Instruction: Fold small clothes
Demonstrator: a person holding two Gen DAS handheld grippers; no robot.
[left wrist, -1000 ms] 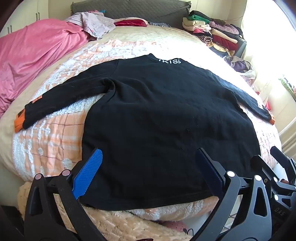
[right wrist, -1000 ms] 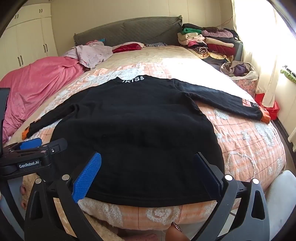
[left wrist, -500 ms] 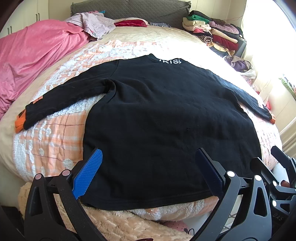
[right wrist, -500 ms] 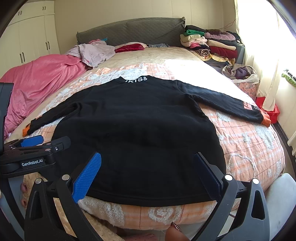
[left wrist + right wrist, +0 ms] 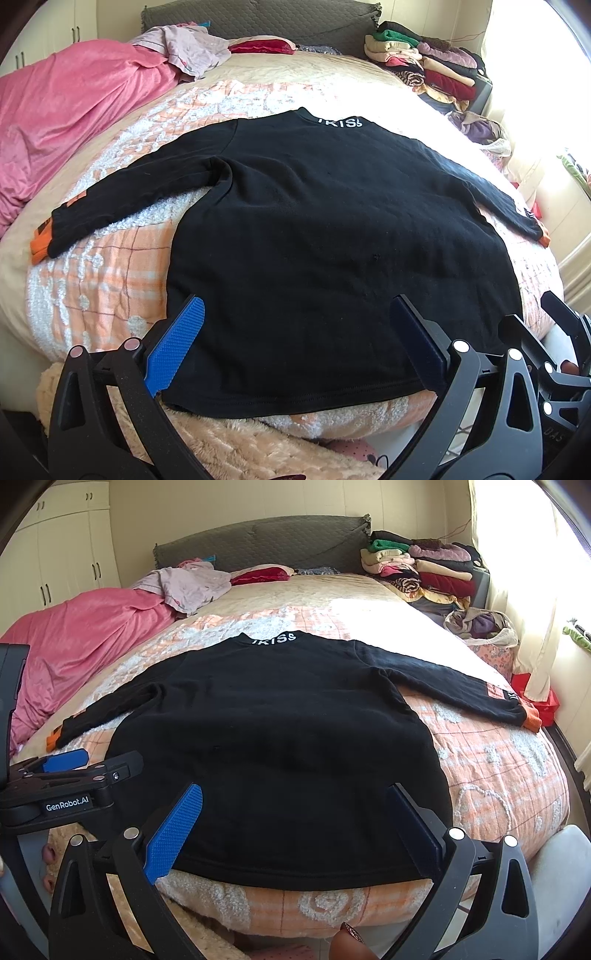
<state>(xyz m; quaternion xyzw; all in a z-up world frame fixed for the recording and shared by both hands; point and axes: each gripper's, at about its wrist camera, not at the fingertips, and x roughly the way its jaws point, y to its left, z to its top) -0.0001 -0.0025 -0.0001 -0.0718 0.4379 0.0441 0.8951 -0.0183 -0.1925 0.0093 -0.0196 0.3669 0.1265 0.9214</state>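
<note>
We see one black sweater flat on the bed (two sleeves spread), left gripper and right gripper both wide open, empty, hovering at its hem.

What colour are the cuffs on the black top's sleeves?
Orange, on both cuffs of the black top; clearest in the right wrist view.

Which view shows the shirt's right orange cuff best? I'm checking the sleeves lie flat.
The right wrist view: the right orange cuff and sleeve patch show clearly. The left wrist view squeezes it against the frame's edge.
</note>
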